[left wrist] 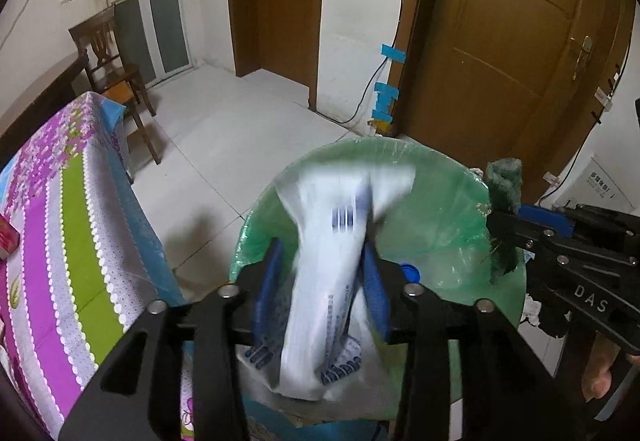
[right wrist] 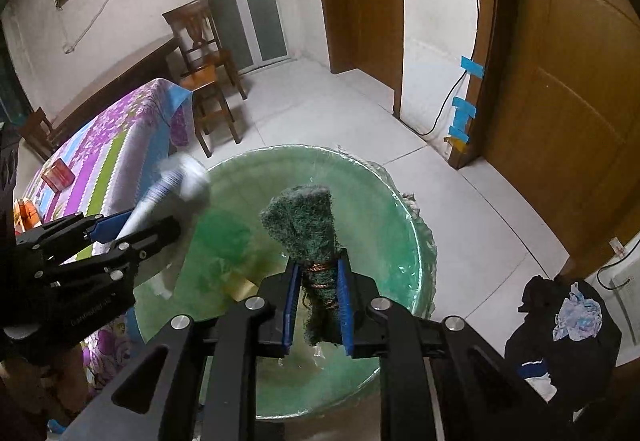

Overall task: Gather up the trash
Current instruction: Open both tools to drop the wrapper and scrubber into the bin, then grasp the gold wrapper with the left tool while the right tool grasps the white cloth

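A white plastic wrapper with blue print stands blurred between the blue pads of my left gripper. The left pad stands apart from it, so the jaws are open. It hangs over the bin with the green liner. In the right wrist view a dark green scouring pad, bound with copper wire, sits between the blue pads of my right gripper with narrow gaps at both sides; those jaws are open too. It is above the same bin. The left gripper shows at the bin's left rim.
A table with a floral cloth stands close on the left, with a red box on it. A wooden chair is behind it. On the floor at right lies a black bag with crumpled paper. A blue cap lies inside the bin.
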Available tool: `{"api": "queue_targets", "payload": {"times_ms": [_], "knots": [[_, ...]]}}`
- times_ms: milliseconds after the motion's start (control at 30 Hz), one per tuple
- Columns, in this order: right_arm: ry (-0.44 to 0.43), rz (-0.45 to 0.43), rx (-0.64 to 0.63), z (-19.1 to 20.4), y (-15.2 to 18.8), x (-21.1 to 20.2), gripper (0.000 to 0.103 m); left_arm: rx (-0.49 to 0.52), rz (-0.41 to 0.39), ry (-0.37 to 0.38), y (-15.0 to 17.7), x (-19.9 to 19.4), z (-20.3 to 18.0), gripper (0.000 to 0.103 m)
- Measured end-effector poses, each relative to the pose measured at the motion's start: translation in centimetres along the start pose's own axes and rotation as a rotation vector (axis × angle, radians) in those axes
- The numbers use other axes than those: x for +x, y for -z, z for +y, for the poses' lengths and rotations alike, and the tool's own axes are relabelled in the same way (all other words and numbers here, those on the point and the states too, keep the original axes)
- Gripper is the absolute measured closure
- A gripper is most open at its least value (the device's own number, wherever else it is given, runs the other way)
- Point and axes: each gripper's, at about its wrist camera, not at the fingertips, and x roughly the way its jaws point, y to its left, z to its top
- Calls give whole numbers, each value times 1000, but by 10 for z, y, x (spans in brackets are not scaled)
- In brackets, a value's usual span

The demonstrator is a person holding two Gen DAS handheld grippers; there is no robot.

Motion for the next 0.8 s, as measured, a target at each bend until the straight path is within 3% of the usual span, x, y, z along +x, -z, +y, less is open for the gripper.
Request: {"api": "queue_targets", "payload": {"times_ms": [100, 333, 400, 433, 500, 667, 800], "knots": [[1, -16, 14, -4, -1, -3, 56, 7, -18, -14, 0, -3, -1, 46], [7, -29, 36, -9, 2, -11, 51, 2, -25, -17, 0, -8, 0, 46], [6, -37, 37, -8, 3, -15, 44, 10, -31, -23, 1, -12, 0, 46], [4, -49, 34, -7, 3, -20, 41, 15, -34, -26, 2, -15, 0, 46], [0, -80, 24, -4, 5, -30, 25, 21, -39, -32, 4, -24, 3, 42], [-19, -200, -4, 18, 10, -67, 16, 32, -84, -38, 14, -59, 21, 31], [-66, -282, -47, 49, 12, -93, 11, 12, -119, -49, 25, -91, 49, 30]]}}
